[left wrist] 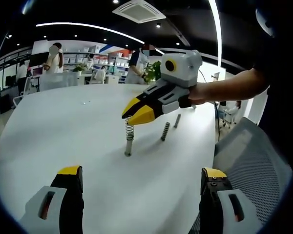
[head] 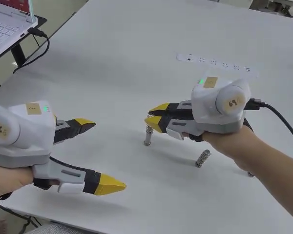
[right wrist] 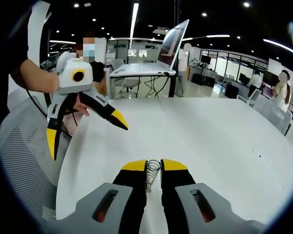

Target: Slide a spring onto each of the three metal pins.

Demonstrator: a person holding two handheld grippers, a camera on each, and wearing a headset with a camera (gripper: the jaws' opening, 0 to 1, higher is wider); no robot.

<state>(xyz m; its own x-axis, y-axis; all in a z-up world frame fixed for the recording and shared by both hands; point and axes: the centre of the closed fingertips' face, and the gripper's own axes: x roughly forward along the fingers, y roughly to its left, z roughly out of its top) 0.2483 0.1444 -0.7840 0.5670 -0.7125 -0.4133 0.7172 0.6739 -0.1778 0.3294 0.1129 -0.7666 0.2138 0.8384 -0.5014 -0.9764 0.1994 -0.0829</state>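
Note:
A thin metal pin stands on the white table, with a spring on its upper part. My right gripper is shut on that spring, yellow tips on either side of it. In the left gripper view the same spring sits on the top of the pin, just under the right gripper. A second pin wears a spring, and a third peeks out behind the hand. My left gripper hangs open at the near left, holding nothing.
A white power strip lies at the far right of the table. A laptop on a stand with a black cable sits at the far left. The table's near edge runs just under the left gripper. A mesh chair stands beside the table.

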